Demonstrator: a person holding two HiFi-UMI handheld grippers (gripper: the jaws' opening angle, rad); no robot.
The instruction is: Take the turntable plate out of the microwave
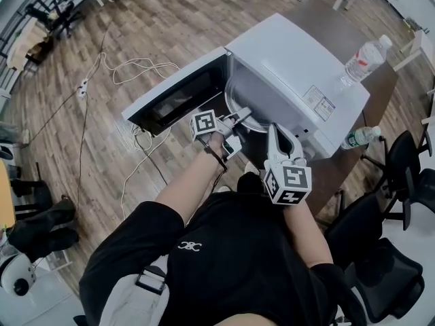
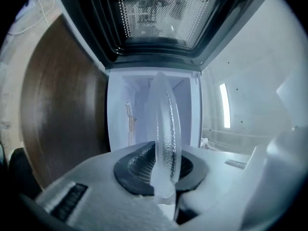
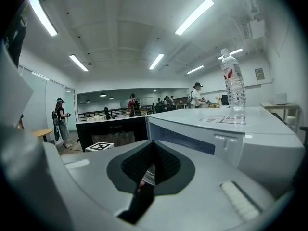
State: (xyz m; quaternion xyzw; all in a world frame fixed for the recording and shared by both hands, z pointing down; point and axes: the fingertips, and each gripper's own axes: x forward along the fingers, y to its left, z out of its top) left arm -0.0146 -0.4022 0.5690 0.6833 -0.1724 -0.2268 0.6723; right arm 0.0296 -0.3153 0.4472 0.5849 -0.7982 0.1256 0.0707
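Holding: the left gripper (image 1: 241,116) has its jaws narrowly set, clamped on the rim of the clear round glass turntable plate (image 1: 253,122).
Plate position: at the mouth of the white box-shaped microwave (image 1: 292,66), reaching from the left gripper into the cavity.
Left gripper view: the left gripper (image 2: 162,162) pinches the plate (image 2: 166,124) edge-on between its dark ribbed pads (image 2: 137,165); the black-framed glass microwave door (image 2: 159,13) fills the frame beyond the plate, and the dark brown wooden table (image 2: 62,109) lies to one side.
Right gripper: the right gripper (image 1: 272,131) hangs beside the left one, at the microwave's front.
Right gripper view: its jaws are closed together, holding nothing (image 3: 150,148). Beyond them are the open door (image 3: 113,131) and the microwave casing (image 3: 231,138).
Only from above: the table (image 1: 336,172) under the microwave and a clear plastic bottle lying beside it (image 1: 360,138).
Bottle on top: a clear plastic water bottle with a red label (image 3: 233,83) stands on the microwave, well beyond the right gripper.
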